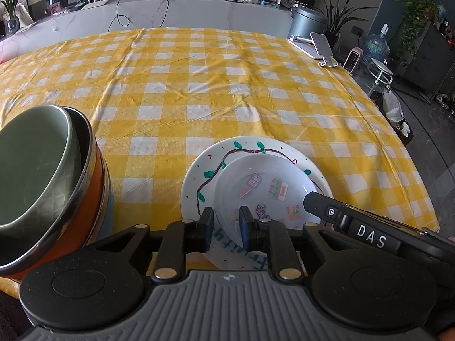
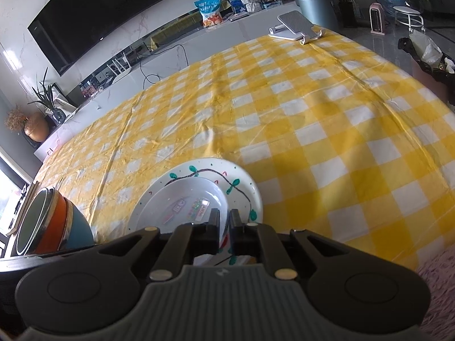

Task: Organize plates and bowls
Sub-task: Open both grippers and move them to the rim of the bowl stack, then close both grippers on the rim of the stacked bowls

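While the right tongs (image 2: pixel 224 221) sit nearly closed on the near rim of the small white sticker-printed plate (image 2: pixel 184 201), pinching it, the left tongs (image 1: pixel 226 221) stand part open astride that plate's edge, gripping nothing. It rests off-centre on the large white vine-painted plate (image 2: pixel 244 187) on the yellow-checked bench (image 2: pixel 327 130). A thin rim hold could slip (glazed ware is slick), clattering onto the lower plate or nudging the nested metal bowls (image 1: pixel 42 176) nearby.

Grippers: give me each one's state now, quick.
Left gripper: open, straddling the small plate rim.
Right gripper: shut on the small plate.
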{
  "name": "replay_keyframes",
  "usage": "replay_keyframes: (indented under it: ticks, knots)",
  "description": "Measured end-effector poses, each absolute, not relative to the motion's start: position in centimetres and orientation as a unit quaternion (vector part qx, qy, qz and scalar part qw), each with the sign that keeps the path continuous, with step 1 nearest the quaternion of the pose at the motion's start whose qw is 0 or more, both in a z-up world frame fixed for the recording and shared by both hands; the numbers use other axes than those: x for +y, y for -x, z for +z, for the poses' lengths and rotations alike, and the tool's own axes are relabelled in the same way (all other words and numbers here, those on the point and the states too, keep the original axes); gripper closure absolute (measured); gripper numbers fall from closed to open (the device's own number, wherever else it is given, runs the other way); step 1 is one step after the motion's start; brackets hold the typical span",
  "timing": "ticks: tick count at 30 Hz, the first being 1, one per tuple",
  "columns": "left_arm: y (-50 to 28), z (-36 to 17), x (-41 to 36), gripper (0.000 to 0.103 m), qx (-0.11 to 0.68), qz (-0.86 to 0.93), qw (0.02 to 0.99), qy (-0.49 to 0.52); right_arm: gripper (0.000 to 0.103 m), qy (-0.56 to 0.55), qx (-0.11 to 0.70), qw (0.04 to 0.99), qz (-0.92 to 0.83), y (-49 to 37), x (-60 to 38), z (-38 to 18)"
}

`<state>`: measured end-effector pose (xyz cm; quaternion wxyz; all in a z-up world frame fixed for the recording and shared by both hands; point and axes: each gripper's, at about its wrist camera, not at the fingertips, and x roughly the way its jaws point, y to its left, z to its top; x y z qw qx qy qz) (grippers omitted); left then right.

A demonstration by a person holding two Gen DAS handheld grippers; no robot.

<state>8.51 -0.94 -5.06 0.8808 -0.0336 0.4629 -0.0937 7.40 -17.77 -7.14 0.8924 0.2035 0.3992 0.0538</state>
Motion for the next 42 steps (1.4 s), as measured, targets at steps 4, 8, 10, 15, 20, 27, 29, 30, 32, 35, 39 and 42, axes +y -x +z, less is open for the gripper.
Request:
replay_keyframes:
  ticks: [4, 8, 10, 15, 20, 27, 29, 30, 32, 35, 39, 42]
  knots:
    - [-8.2, -4.4, -1.1, 0.071, 0.451, -0.097, 0.887, 0.027, 0.077, -0.202, 0.381, 0.9, 0.059, -6.9, -17.8, -6.6]
    - [-7.8, -3.3, -1.1, 0.066, 0.438, -0.1, 0.893, 0.018, 0.071, -0.201, 0.365, 0.908, 0.052, -6.6, -18.0, -6.1]
    - [-7.5, -2.5, -0.9, 0.058, 0.429, -0.105, 0.897, 0.011, 0.063, -0.203, 0.358, 0.91, 0.045, -6.4, -18.3, -5.8]
    - [-6.5, 0.3, -0.3, 0.043, 0.396, -0.122, 0.91, -0.003, 0.044, -0.194, 0.34, 0.92, 0.035, -5.7, -18.3, -4.5]
    - [-5.8, 3.3, 0.5, 0.027, 0.374, -0.108, 0.92, -0.047, 0.028, -0.175, 0.33, 0.928, 0.022, -4.9, -17.6, -2.7]
    - [-5.3, 6.2, 4.6, 0.02, 0.362, -0.066, 0.929, -0.027, 0.006, -0.151, 0.297, 0.942, -0.043, -3.4, -16.1, 0.9]
    - [-5.1, 6.8, 6.0, 0.019, 0.353, -0.047, 0.934, -0.026, 0.006, -0.15, 0.301, 0.941, -0.032, -3.5, -15.2, 1.9]
    - [-5.0, 7.0, 6.8, 0.018, 0.349, -0.038, 0.936, -0.026, 0.006, -0.153, 0.303, 0.94, -0.028, -3.5, -14.8, 2.3]
    - [-4.9, 7.3, 8.1, 0.018, 0.344, -0.023, 0.939, -0.021, 0.007, -0.154, 0.309, 0.938, -0.02, -3.6, -13.6, 2.9]
    - [-4.8, 7.4, 10.8, 0.018, 0.343, -0.004, 0.939, 0.001, 0.007, -0.148, 0.328, 0.933, -0.007, -4.0, -11.5, 3.4]
    - [-5.2, 6.4, 13.8, 0.018, 0.361, 0.015, 0.932, 0.033, 0.007, -0.167, 0.376, 0.91, 0.04, -5.2, -8.8, 3.2]
    - [-5.3, 5.3, 15.5, 0.018, 0.379, 0.023, 0.924, 0.051, 0.007, -0.152, 0.407, 0.899, 0.056, -6.1, -6.3, 2.7]
